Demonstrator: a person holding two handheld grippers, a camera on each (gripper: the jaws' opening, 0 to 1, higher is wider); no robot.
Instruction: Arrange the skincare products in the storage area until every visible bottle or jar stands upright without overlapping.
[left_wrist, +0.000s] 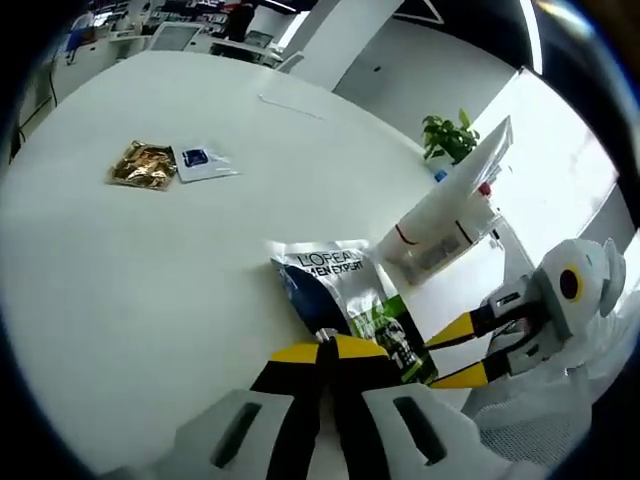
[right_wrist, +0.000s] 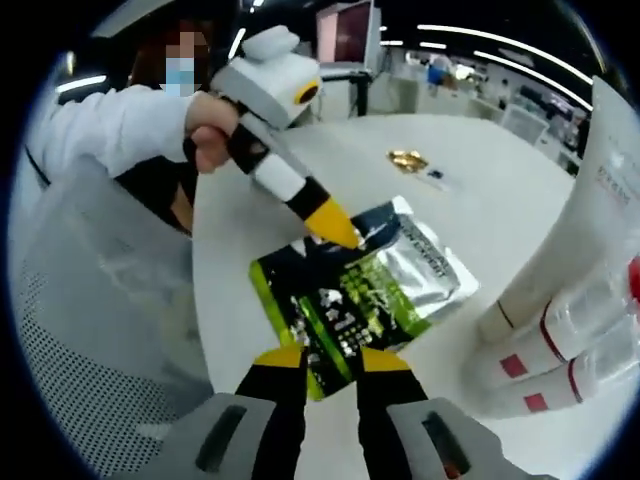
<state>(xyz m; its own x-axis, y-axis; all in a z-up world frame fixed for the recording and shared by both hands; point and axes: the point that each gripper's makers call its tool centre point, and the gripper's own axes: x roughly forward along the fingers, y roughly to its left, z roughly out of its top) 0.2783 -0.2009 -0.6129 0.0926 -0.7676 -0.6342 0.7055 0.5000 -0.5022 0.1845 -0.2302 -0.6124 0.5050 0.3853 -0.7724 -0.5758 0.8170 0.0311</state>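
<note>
With both my left gripper (left_wrist: 335, 352) and right gripper (right_wrist: 330, 358) clamped on the sachet (right_wrist: 370, 275), opposing pulls could tear it or knock over the tubes (right_wrist: 575, 300) just beside it.

The silver, dark-blue and green foil sachet (left_wrist: 345, 300) lying flat on the round white table (left_wrist: 150, 260) carries the one legible brand: "L'OREAL" in large white letters, with "MEN EXPERT" printed just beneath it, read in the left gripper view. The same sachet (right_wrist: 355, 290) has white print on its green and black end in the right gripper view, too blurred to make out. The small white sachet with a blue square (left_wrist: 203, 162) bears lettering too tiny to read.
</note>
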